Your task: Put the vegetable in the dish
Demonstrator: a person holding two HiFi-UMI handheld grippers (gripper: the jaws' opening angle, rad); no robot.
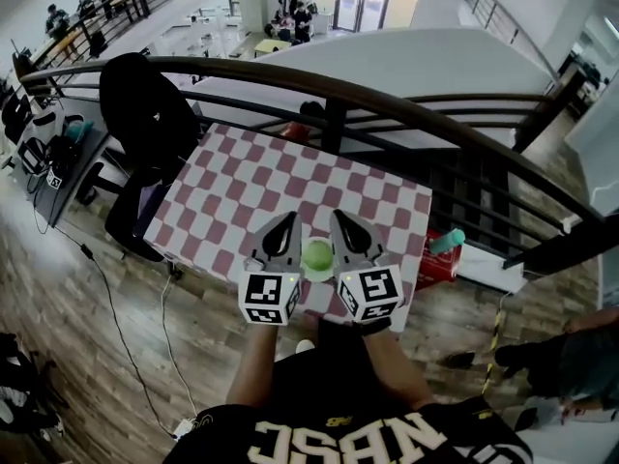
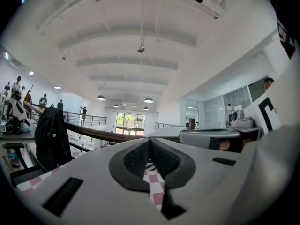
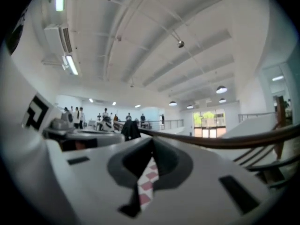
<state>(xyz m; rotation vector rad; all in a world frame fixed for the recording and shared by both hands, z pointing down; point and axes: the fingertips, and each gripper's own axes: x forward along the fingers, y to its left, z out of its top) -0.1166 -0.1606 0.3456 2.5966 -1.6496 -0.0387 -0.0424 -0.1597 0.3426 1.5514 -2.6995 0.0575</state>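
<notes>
Vegetable (image 1: 317, 255): small, round, green, low on the checkered cloth (image 1: 290, 177), near the table's front edge and between the 2 grippers in the head view. A pale patch (image 1: 319, 275) just under it may be the dish, cannot tell. Left gripper (image 1: 286, 222) is just left of the vegetable, right gripper (image 1: 344, 222) just right of it. Whether either touches it, cannot tell. Both gripper views show the pads pressed together with nothing between them, only cloth showing below. Probably light and firm with smooth skin, so it could roll or squirt out. Best taken across its widest part, 1 pad on each side, with a gentle squeeze.
</notes>
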